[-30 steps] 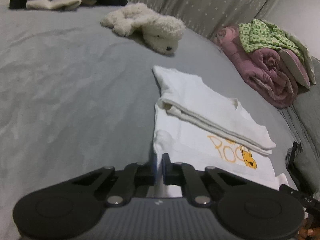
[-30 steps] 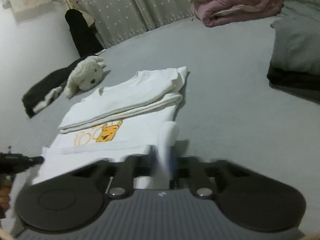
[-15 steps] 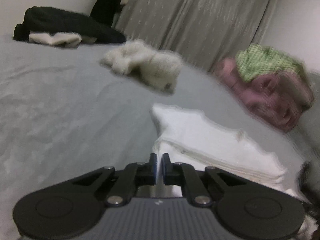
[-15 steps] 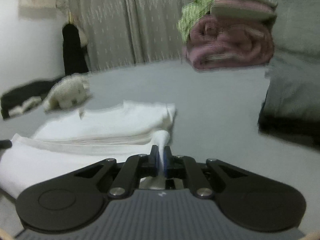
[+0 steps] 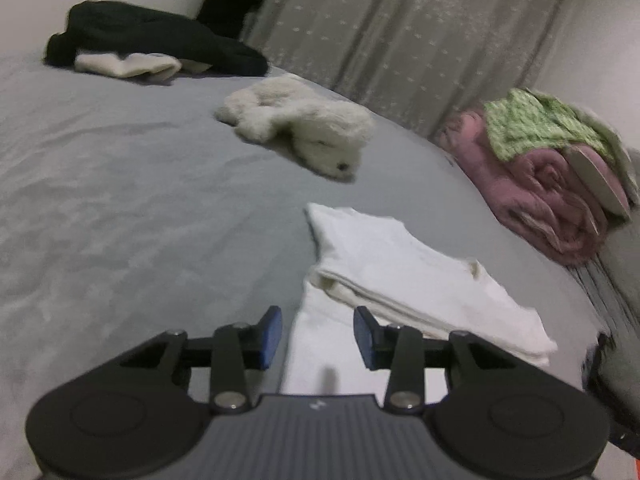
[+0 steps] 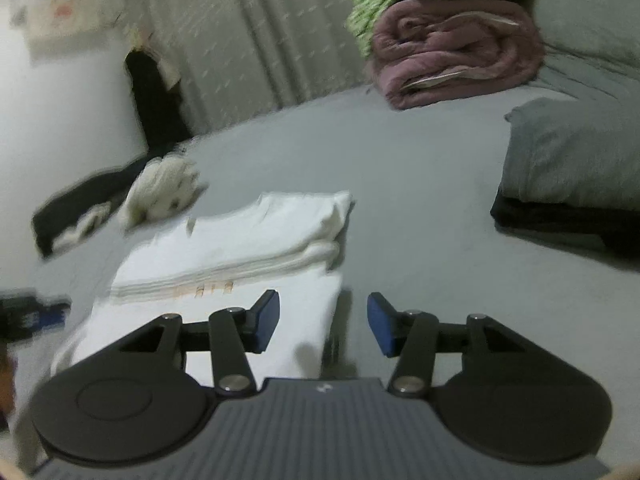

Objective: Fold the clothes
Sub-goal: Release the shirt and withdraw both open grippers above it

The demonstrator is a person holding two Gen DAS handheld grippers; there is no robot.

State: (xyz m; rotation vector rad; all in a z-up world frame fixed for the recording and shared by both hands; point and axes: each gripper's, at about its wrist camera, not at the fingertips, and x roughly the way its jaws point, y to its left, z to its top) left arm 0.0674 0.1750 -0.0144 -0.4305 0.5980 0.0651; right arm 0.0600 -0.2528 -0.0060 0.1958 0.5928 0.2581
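White shirt (image 5: 404, 276): it is lying folded on the big grey bed (image 5: 120, 200), close in front of both grippers. An orange print is peeking out from under the top fold in the right wrist view.
Bed: it is spreading out flat and grey. There is lots of open room to the left of the shirt in the left wrist view, and more open room to its right in the right wrist view.
Pink blanket (image 6: 452, 60): it is sitting rolled up at the far edge, well apart from the shirt, with a green cloth (image 5: 544, 128) on top.
Grey pillow (image 6: 576, 152): it is resting off to the right side, well apart.
Black clothes (image 5: 152, 40): they are lying far away by the wall.
Fluffy toy (image 5: 304, 136): it is lying beyond the shirt, near it but apart.
Shirt's long way: it is running from one gripper across to the other. The folded edge is facing the grippers.
Left gripper (image 5: 317, 338): its fingers are spread apart, holding nothing, over the shirt's near left edge.
Right gripper (image 6: 323, 324): its fingers are spread apart too, holding nothing, over the shirt's near right edge.
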